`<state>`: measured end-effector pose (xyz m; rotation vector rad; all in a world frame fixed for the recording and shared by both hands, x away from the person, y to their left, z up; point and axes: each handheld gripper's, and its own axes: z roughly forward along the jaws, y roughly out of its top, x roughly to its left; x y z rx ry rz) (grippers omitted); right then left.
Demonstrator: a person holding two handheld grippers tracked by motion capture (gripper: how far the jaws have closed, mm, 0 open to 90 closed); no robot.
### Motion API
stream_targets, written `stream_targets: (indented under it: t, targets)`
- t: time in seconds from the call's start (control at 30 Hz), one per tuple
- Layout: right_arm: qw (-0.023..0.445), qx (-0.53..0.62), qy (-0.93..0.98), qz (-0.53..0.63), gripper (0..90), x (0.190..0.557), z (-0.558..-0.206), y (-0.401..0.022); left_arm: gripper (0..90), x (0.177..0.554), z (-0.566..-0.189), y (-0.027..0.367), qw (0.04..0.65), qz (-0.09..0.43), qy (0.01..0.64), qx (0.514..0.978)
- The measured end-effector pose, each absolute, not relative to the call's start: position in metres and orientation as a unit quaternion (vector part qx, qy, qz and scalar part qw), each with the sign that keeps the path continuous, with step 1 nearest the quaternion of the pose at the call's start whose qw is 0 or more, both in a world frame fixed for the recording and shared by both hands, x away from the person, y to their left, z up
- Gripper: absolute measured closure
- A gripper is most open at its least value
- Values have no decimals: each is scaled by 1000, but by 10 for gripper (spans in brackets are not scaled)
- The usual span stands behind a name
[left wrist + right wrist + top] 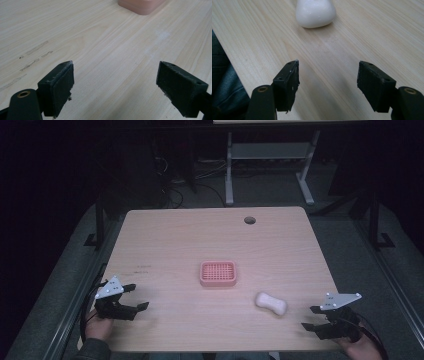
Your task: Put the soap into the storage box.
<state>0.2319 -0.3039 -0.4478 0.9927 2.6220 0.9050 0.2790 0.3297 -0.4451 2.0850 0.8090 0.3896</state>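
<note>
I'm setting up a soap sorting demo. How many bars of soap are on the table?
1. The white soap bar lies on the wooden table, to the right of and nearer than the pink soap dish, apart from it. Nothing suggests another is hidden.

Setting: lab or office workspace, dim. Evidence: light wood desk (210, 235) with round cable hole (249, 220), grey carpet floor (350, 265), cables (175, 195) trailing behind, second white-framed desk (270, 155) beyond.
</note>
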Motion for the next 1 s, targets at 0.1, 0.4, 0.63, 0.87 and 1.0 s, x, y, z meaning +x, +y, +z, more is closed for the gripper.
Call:
stream_targets:
  t: [0.1, 0.4, 0.63, 0.87, 1.0]
  targets:
    - [97, 332, 888, 303, 329, 233, -447, -301, 139, 278, -445, 330, 423, 157, 322, 833]
    - [95, 318, 898, 291, 325, 241, -440, -287, 139, 278, -444, 330, 422, 156, 324, 832]
    - [92, 305, 903, 287, 325, 251, -436, -278, 139, 278, -444, 331, 422, 157, 324, 832]
    - [89, 292, 909, 282, 326, 258, -433, -267, 140, 278, -444, 331, 424, 158, 325, 831]
    - [89, 287, 911, 282, 327, 260, -431, -263, 139, 278, -444, 332, 424, 158, 325, 831]
